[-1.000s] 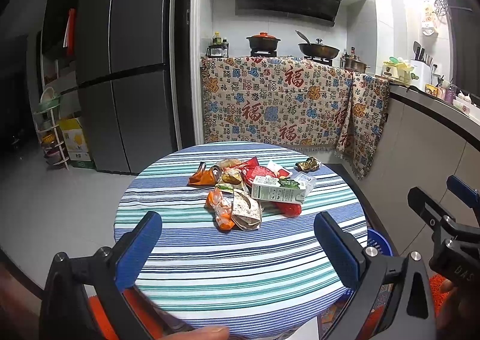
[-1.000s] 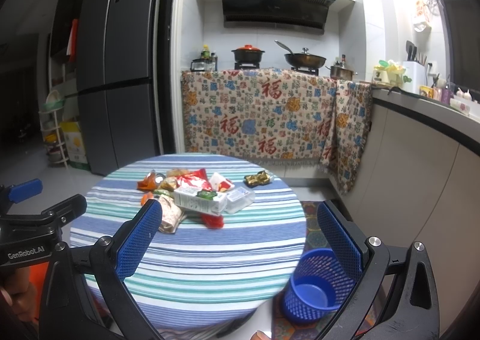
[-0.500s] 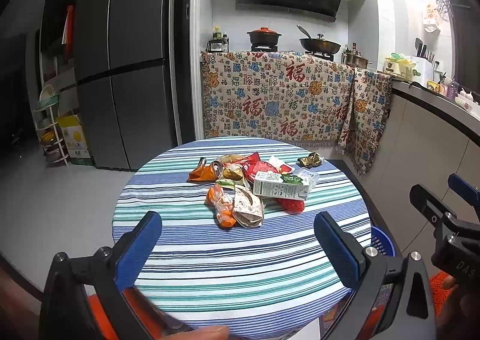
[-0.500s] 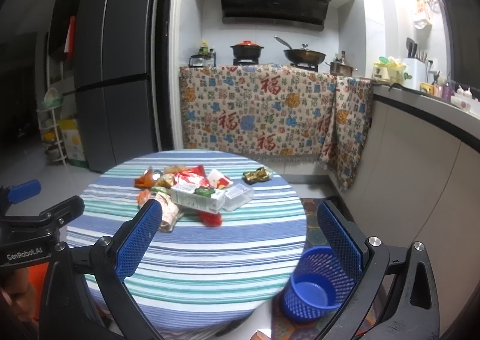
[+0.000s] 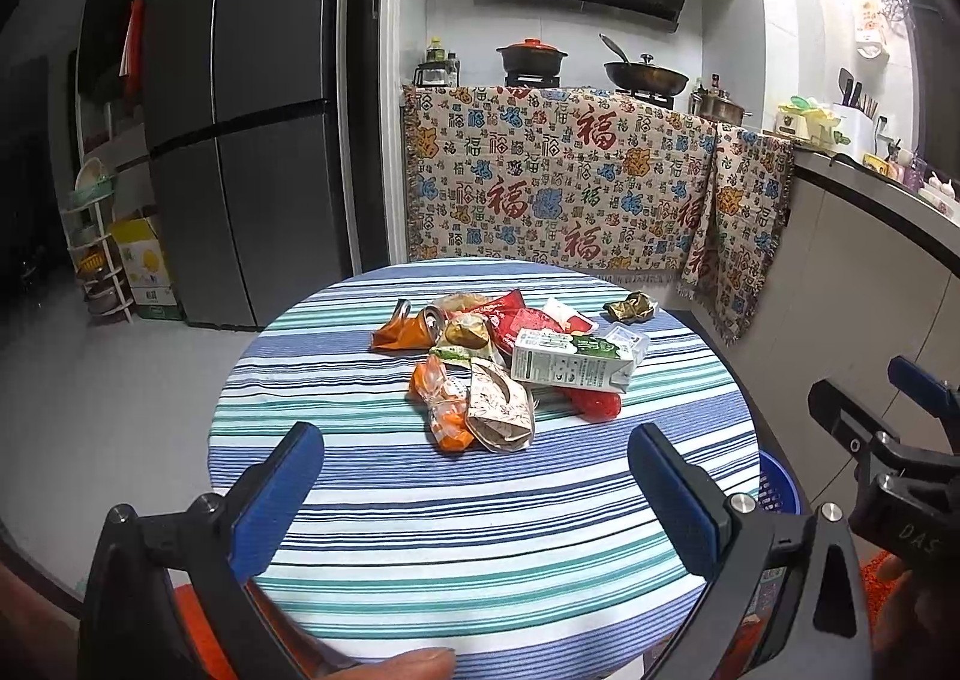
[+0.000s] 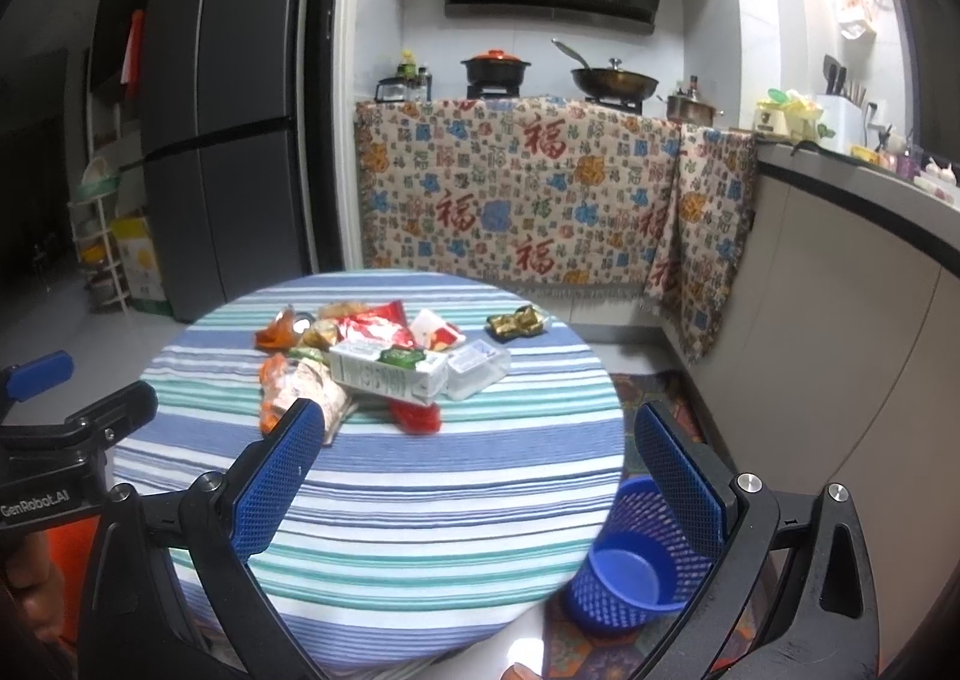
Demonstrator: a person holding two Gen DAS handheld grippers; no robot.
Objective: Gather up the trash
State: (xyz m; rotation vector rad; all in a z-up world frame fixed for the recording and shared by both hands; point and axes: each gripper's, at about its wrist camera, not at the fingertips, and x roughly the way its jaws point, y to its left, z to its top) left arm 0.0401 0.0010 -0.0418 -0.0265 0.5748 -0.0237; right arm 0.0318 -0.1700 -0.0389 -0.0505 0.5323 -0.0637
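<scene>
Trash pile (image 5: 510,362) lies beyond the wide-spread left gripper (image 5: 474,494).

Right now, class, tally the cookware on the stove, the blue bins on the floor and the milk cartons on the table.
Pots and pans on the stove: 3 (casserole, wok, steel pot)
Blue bins: 1
Milk cartons: 1
Total: 5

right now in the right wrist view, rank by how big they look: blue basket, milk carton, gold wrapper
1. blue basket, though it sits nearest the camera
2. milk carton
3. gold wrapper, farthest back, so its true size is unsure
</scene>
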